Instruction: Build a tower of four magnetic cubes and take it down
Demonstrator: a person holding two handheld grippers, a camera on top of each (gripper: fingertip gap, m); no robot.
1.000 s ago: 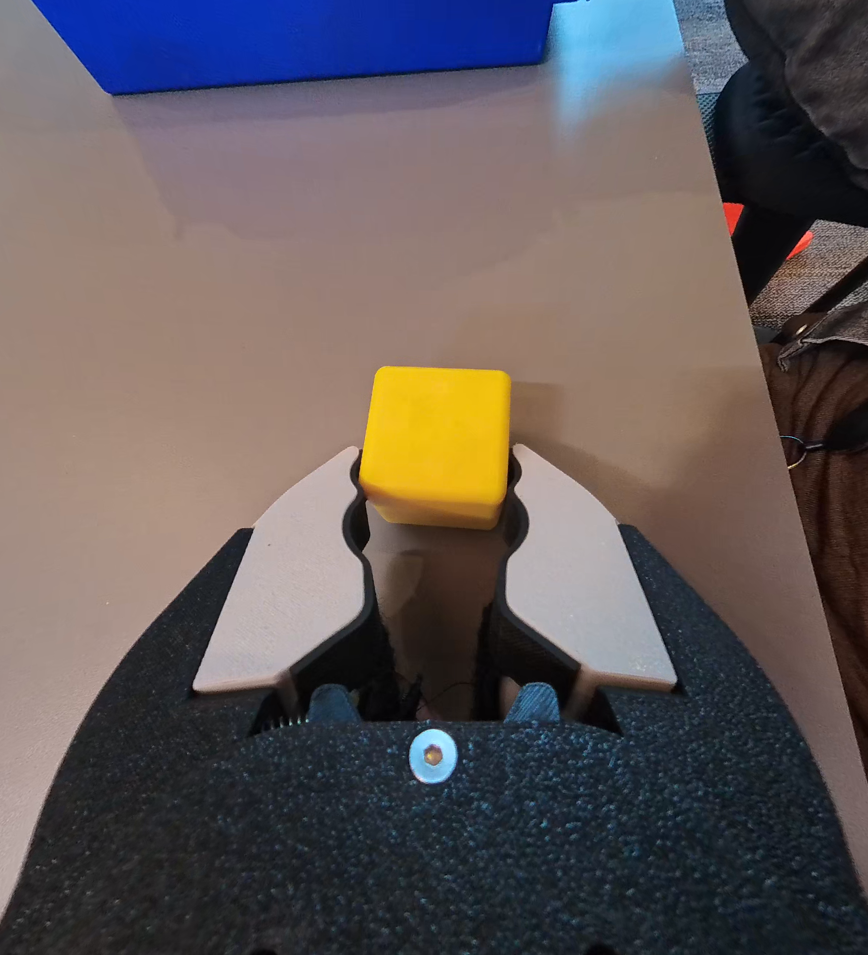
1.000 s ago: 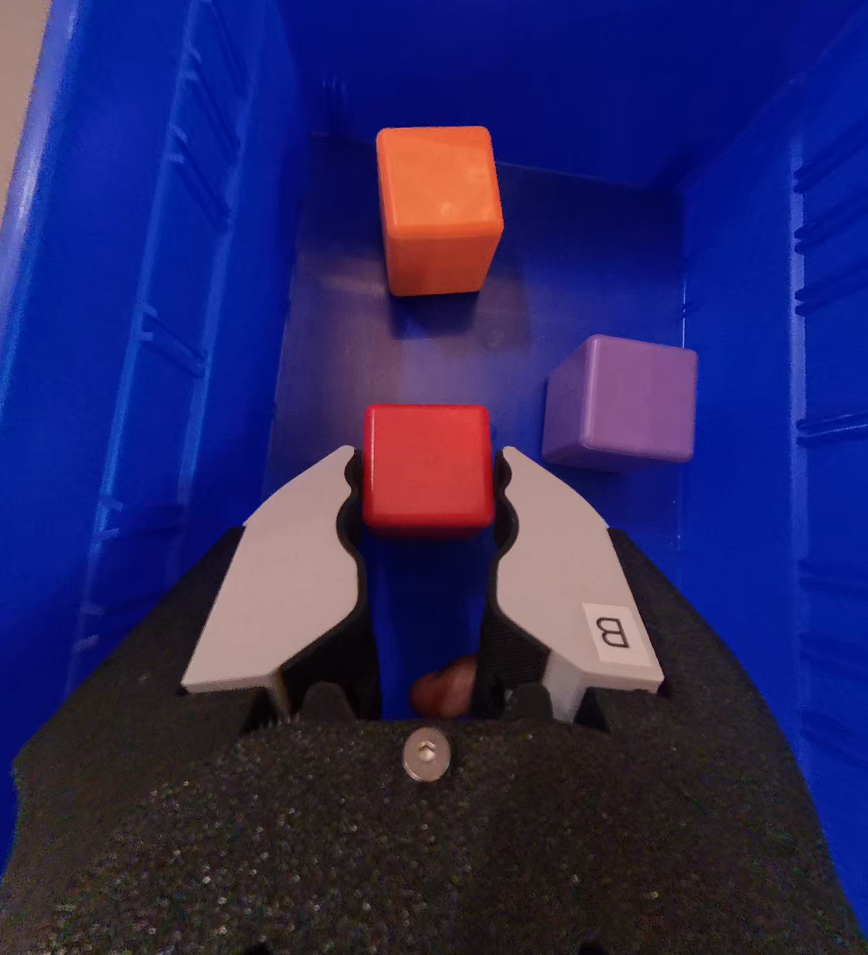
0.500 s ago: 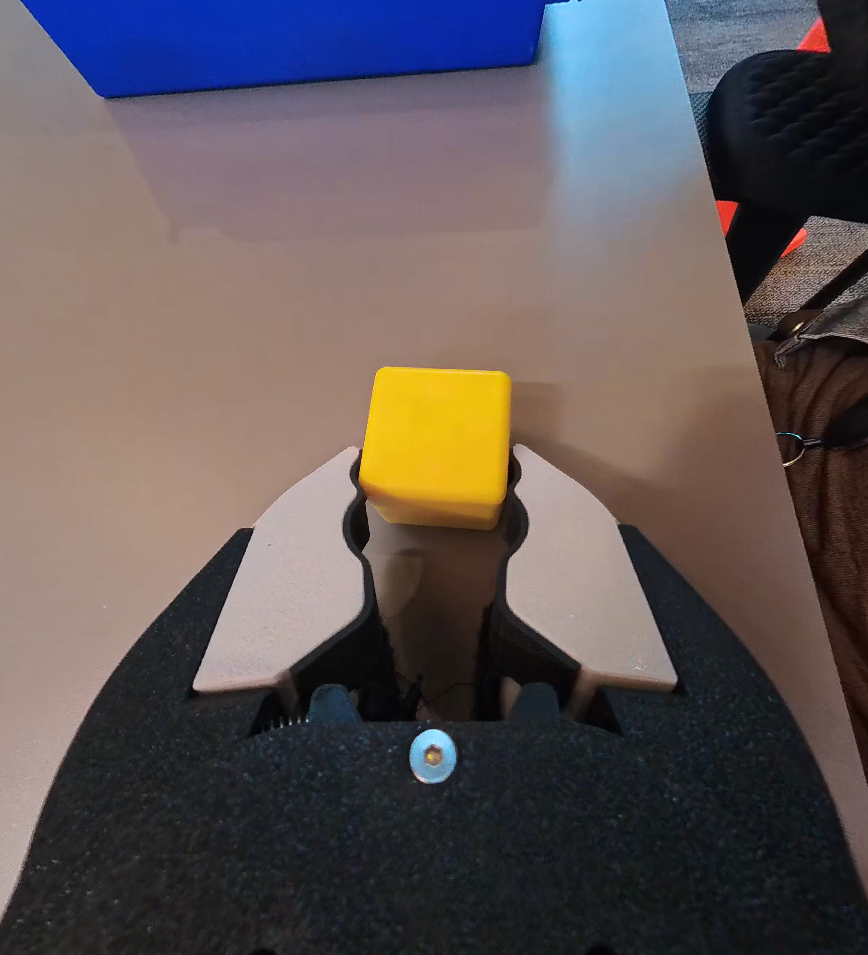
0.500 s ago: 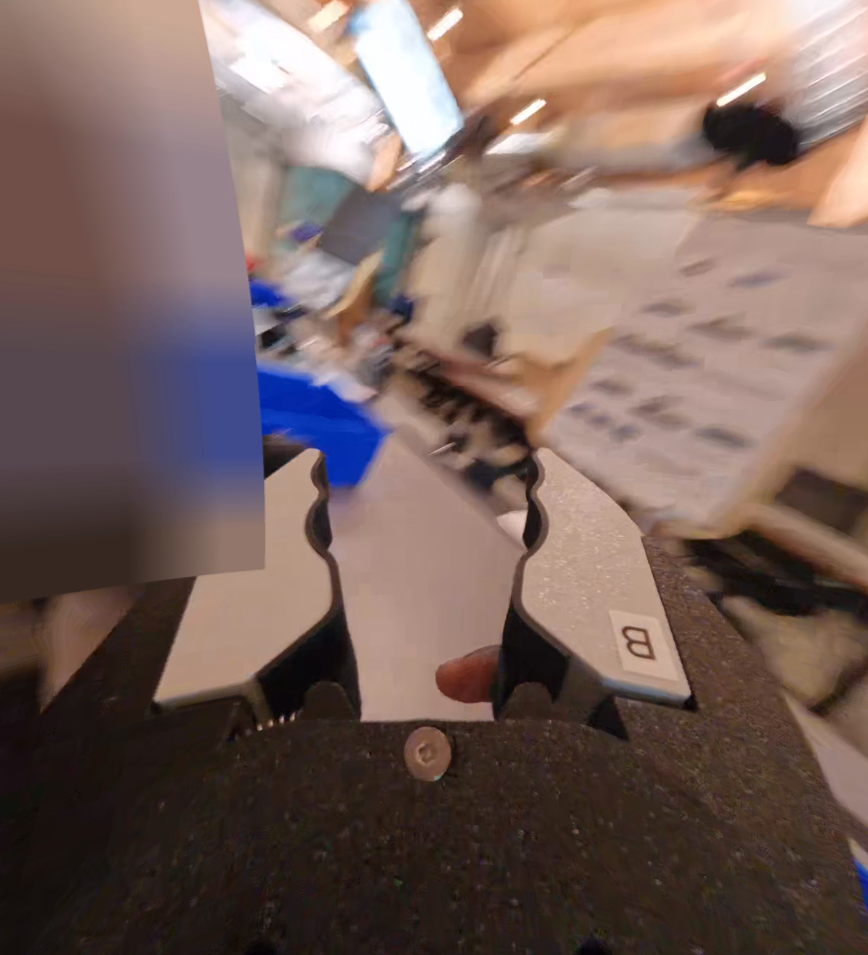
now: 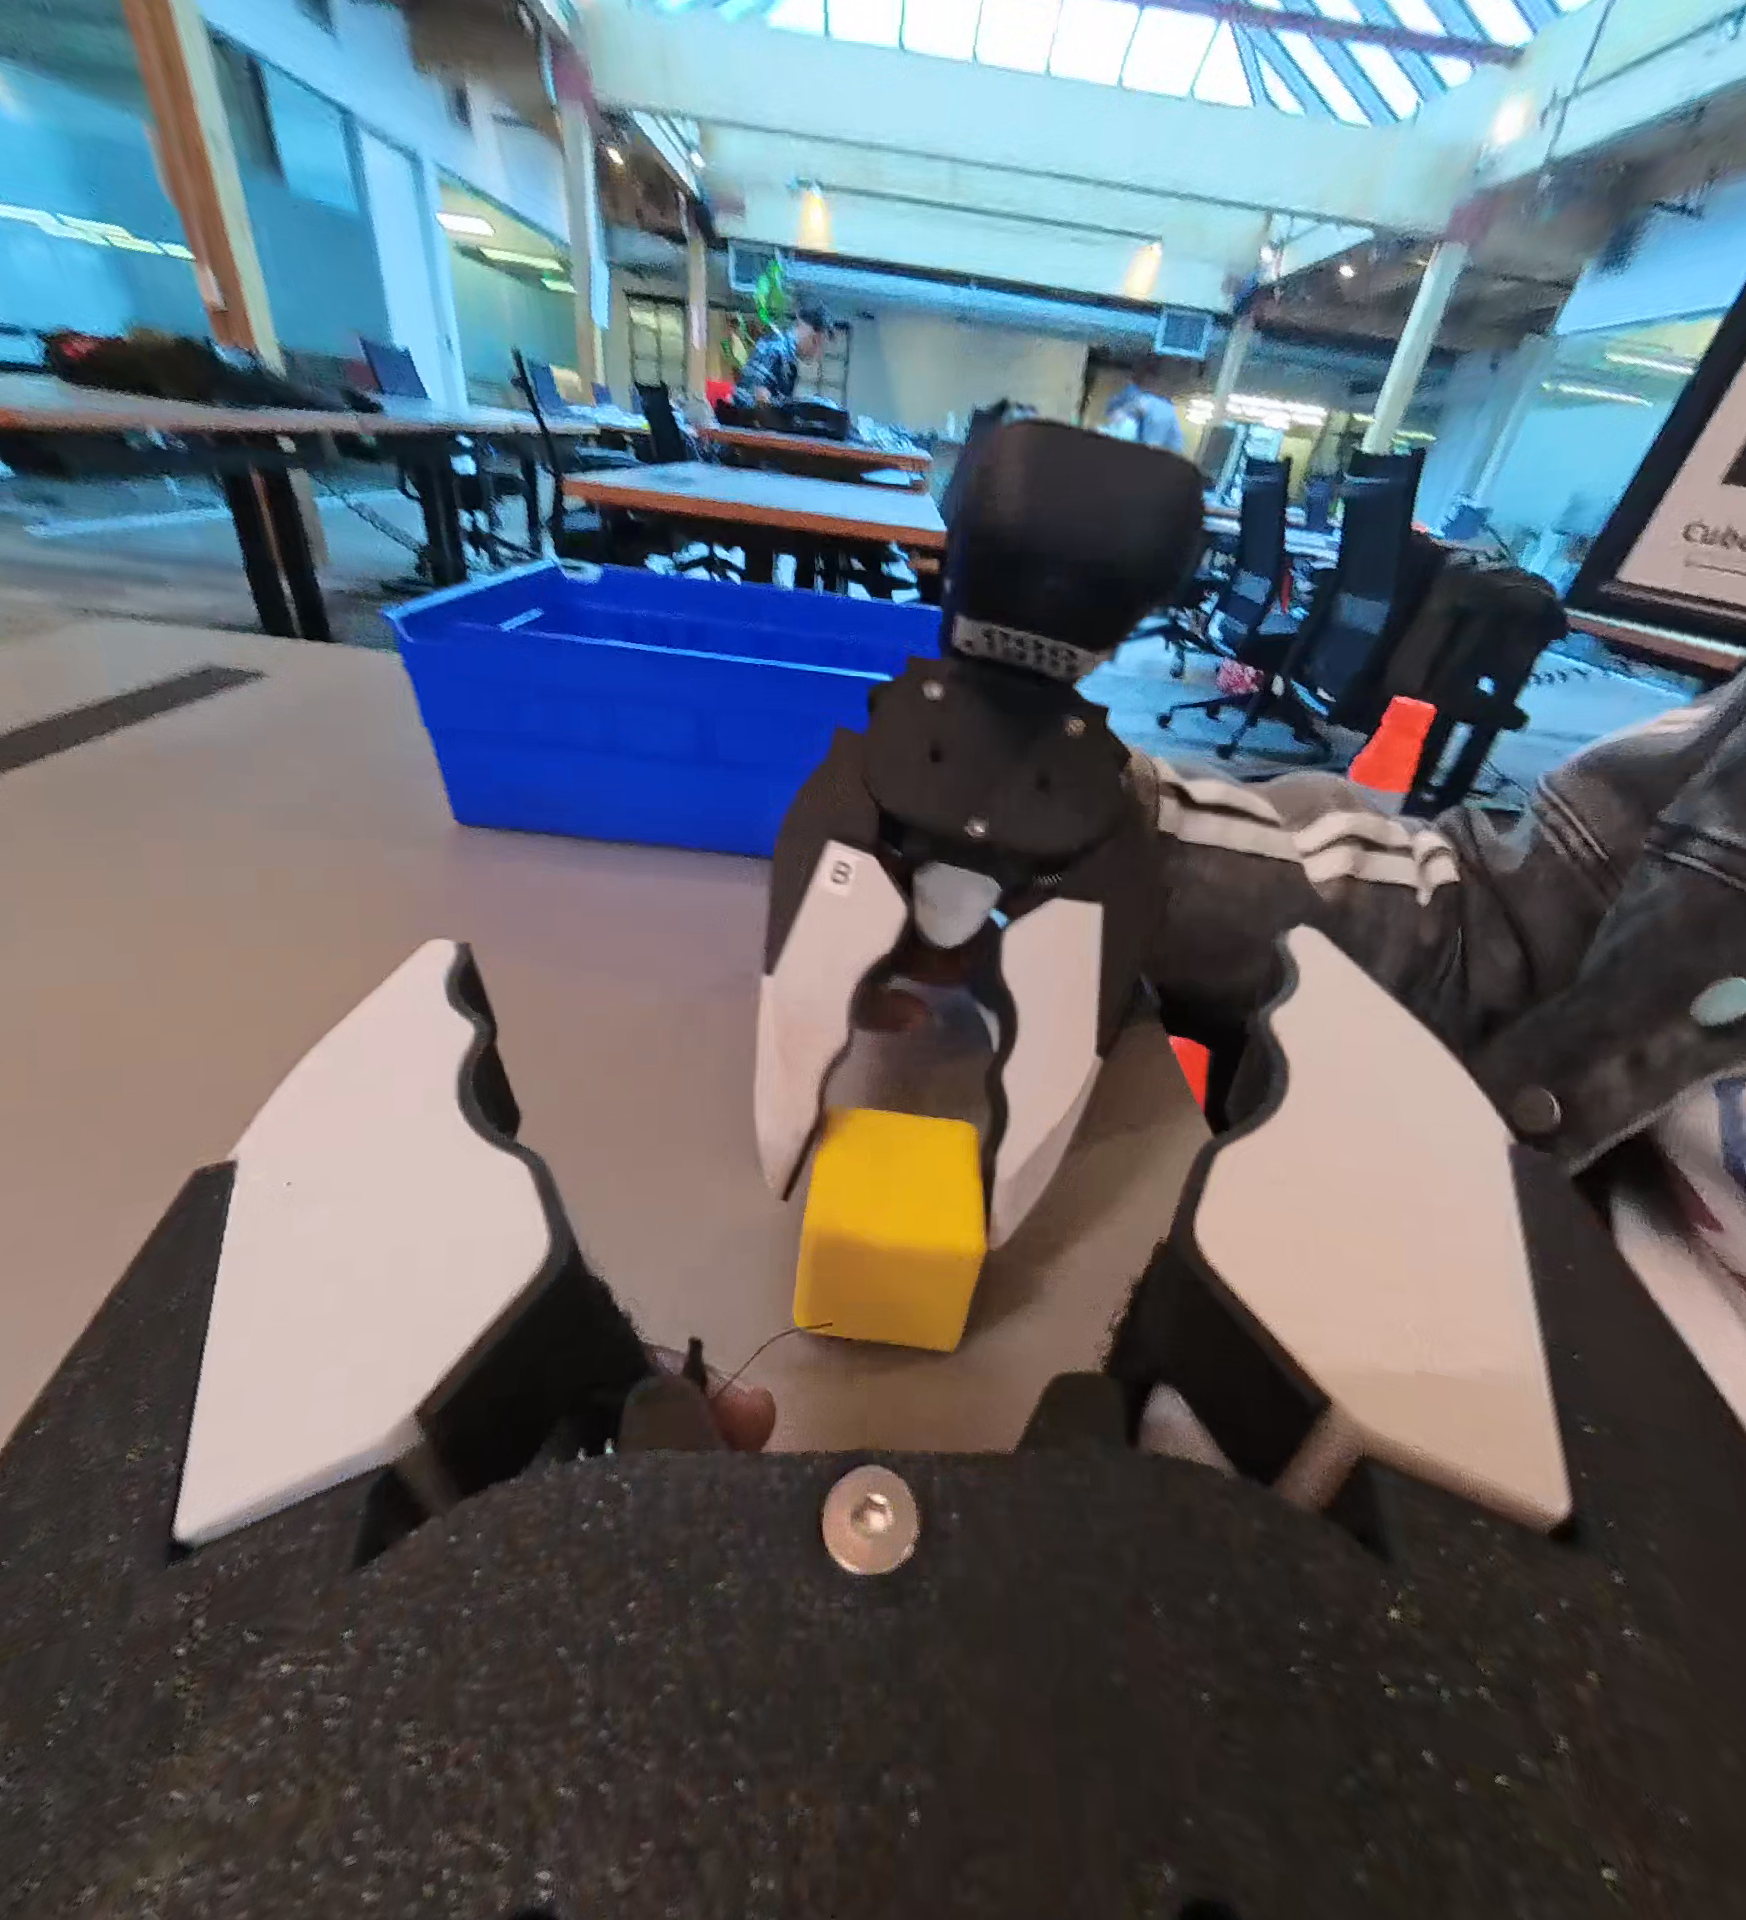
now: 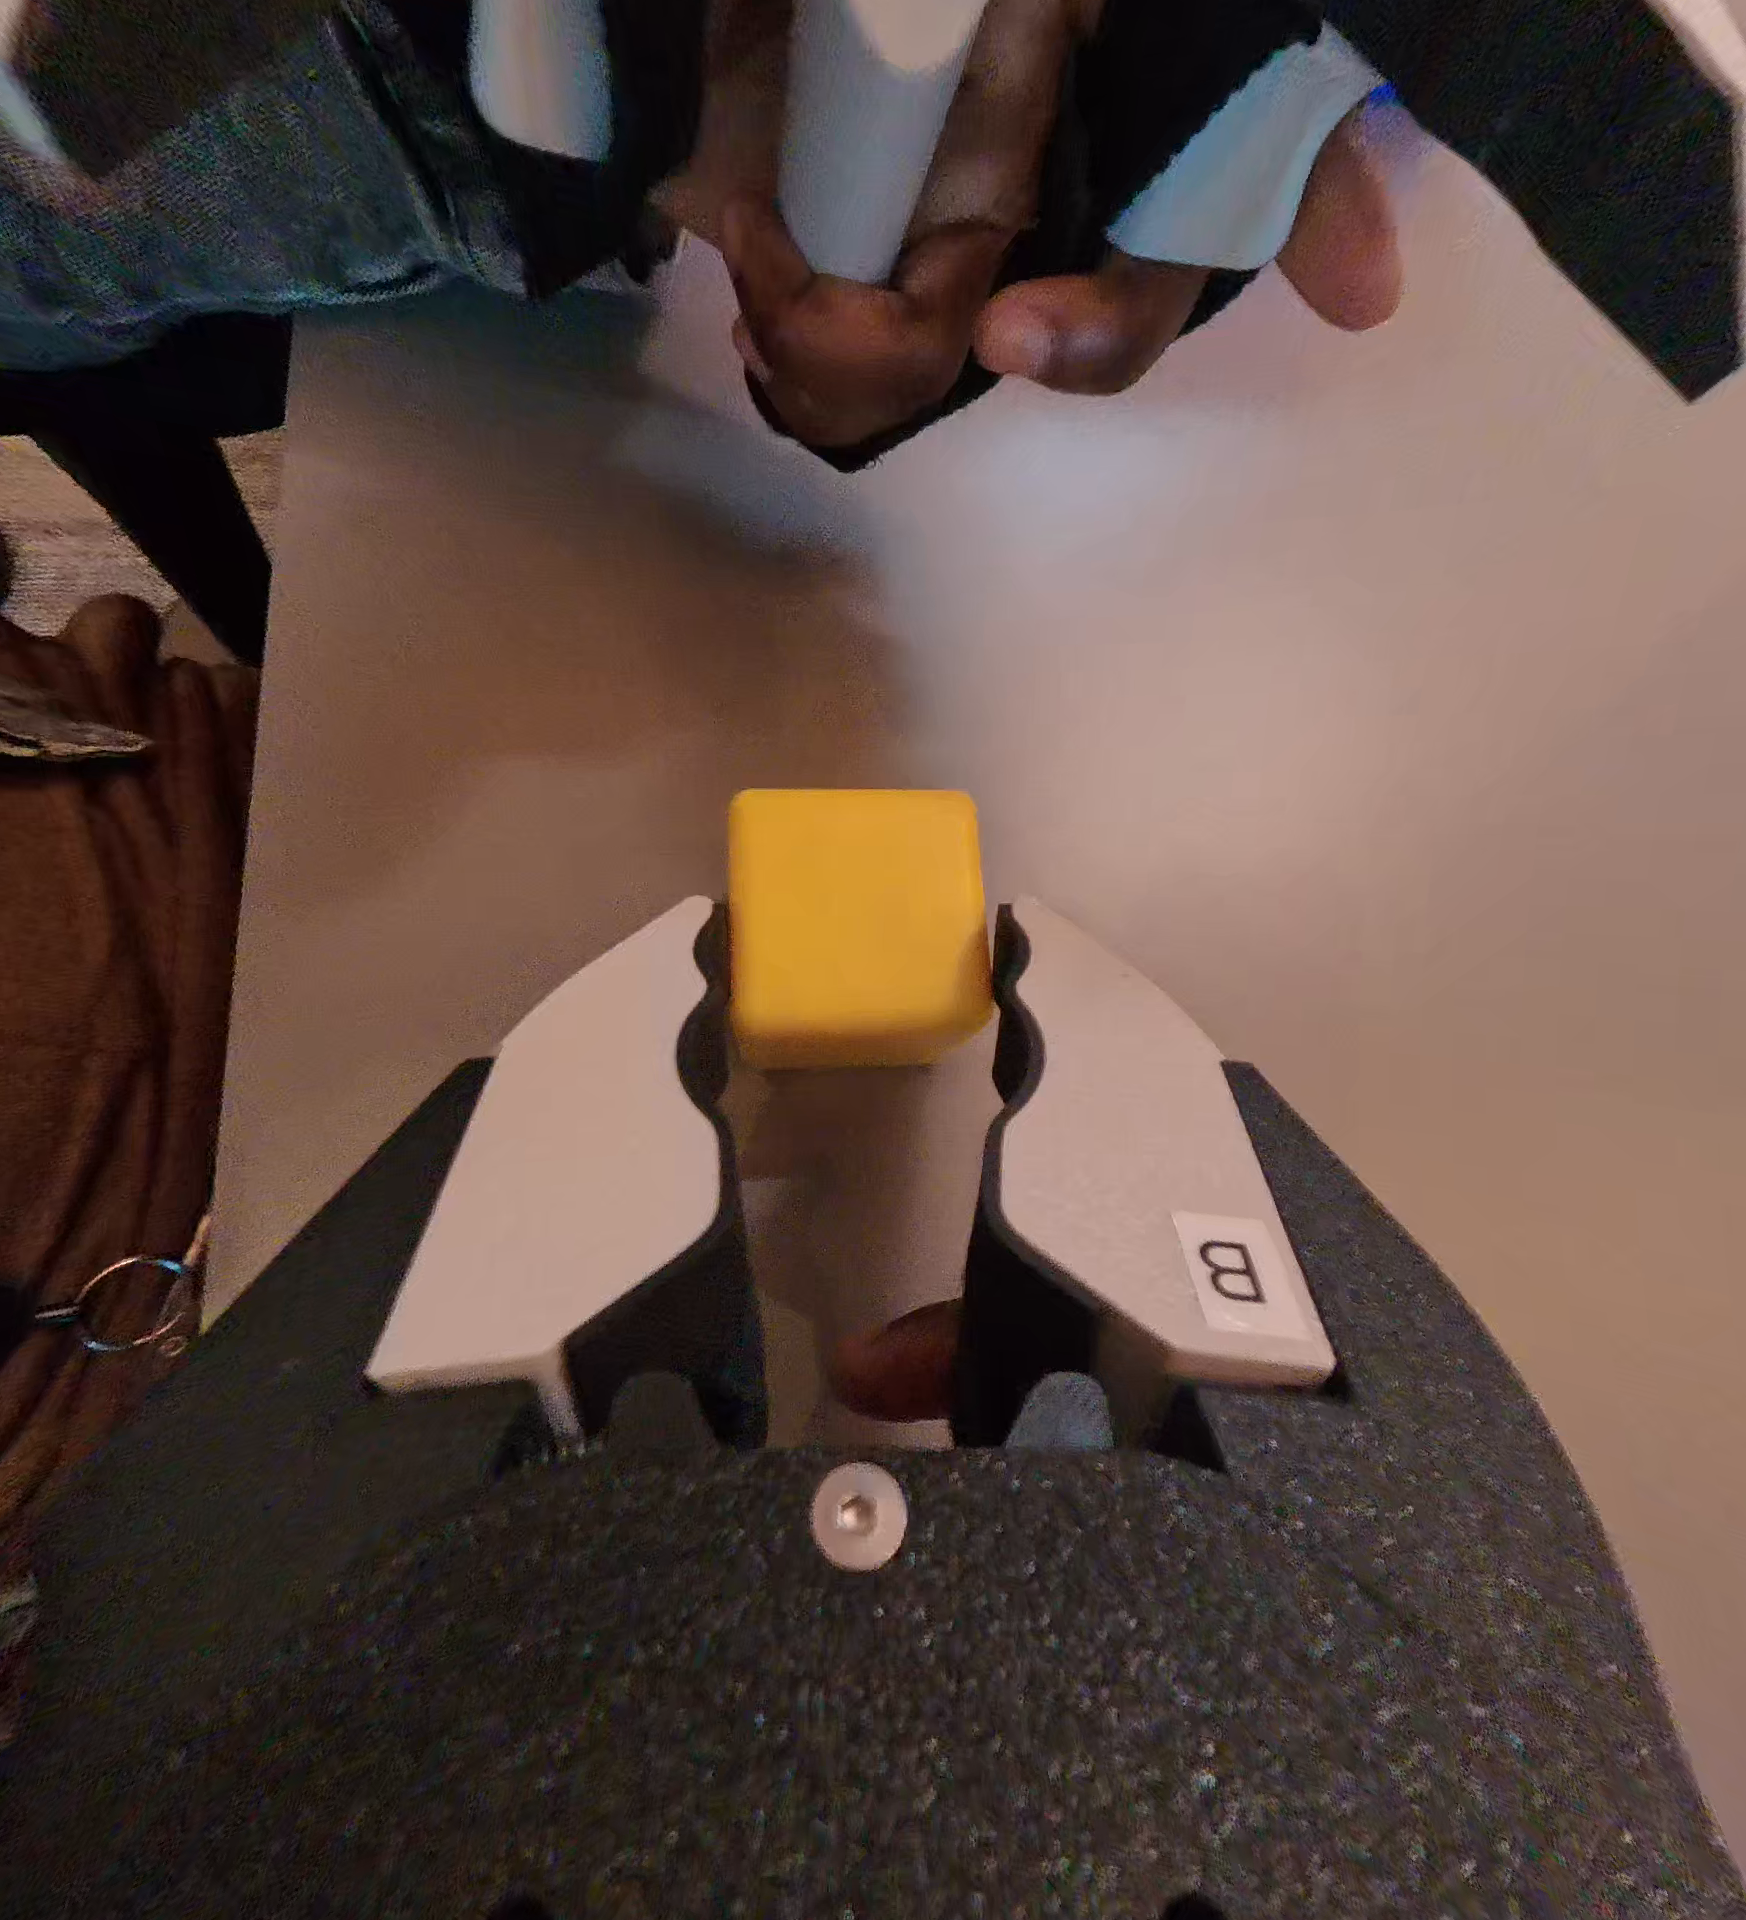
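Between right tongs (image 6: 853,914) now, yellow cube (image 6: 853,925)

A large open-plan office or shared workspace: rows of long desks (image 5: 755,499) with black swivel chairs (image 5: 1264,623) recede under a high skylit ceiling (image 5: 1108,52), glass-walled rooms (image 5: 38,239) line the left side, and people (image 5: 786,353) work at far desks.
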